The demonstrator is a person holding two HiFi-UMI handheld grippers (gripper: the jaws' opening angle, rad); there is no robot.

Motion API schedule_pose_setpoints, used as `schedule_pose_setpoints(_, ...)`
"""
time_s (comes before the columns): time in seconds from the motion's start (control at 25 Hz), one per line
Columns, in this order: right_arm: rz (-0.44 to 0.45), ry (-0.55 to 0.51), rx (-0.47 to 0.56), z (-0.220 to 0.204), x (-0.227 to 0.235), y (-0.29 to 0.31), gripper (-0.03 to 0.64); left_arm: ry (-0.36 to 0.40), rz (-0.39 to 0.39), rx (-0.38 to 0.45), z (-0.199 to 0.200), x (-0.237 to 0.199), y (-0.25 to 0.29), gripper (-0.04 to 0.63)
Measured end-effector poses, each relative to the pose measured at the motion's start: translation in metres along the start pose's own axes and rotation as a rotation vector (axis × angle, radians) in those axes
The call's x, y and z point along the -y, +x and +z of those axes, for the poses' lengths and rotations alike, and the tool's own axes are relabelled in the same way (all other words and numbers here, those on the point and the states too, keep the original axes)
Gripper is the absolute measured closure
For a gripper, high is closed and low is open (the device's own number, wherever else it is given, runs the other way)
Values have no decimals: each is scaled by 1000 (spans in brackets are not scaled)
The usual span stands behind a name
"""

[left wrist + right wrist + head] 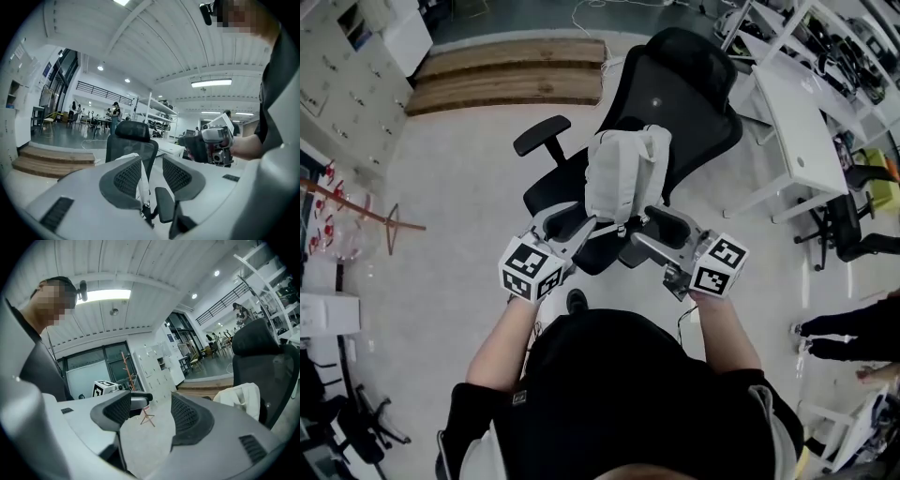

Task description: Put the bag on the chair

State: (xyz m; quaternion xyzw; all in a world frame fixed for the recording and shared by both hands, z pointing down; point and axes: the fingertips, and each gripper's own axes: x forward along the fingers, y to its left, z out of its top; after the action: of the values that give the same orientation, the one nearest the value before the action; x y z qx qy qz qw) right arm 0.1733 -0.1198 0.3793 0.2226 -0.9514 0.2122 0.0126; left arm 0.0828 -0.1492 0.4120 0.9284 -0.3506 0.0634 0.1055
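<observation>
1. While the white bag [623,173] rests upright on the seat of the black office chair [689,94], leaning on its backrest, the left gripper [151,164] faces it with jaws wide apart, pinching nothing.
2. From that tool the bag is straight ahead, partly behind its left jaw.
3. The right gripper [151,404] has its jaws wide and empty; the bag lies ahead, off to their right, with bare floor [150,441] showing between them.

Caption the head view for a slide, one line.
White bag sits on the black office chair, with the left tool and right tool open just in front of it.
</observation>
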Motion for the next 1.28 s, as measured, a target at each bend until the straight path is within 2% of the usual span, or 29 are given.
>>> schedule_pose_setpoints(0.2, 8, -25, 41, 5, -28, -48, 356, 8, 22, 4, 14, 49, -6, 445)
schedule_pose_setpoints(0.28, 0, -54, 55, 5, -39, -68, 390, 8, 20, 7, 17, 72, -8, 447)
schedule_pose_setpoints(0.44, 9, -120, 61, -4, -65, -98, 416, 22, 26, 0, 17, 111, -16, 453)
schedule_pose_setpoints(0.6, -6, -128, 81, -9, -81, -124, 499, 28, 56, 0, 17, 137, -25, 463)
schedule_pose_setpoints(0.72, -20, -134, 88, -12, -90, -132, 523, 38, 65, 13, 20, 150, -37, 469)
schedule_pose_setpoints(1.04, -54, -198, 59, -16, -126, -105, 569, 72, 62, 45, 35, 147, -76, 483)
schedule_pose_setpoints(1.28, -86, -217, 125, 11, -135, -78, 580, 106, 70, 60, 45, 125, -104, 490)
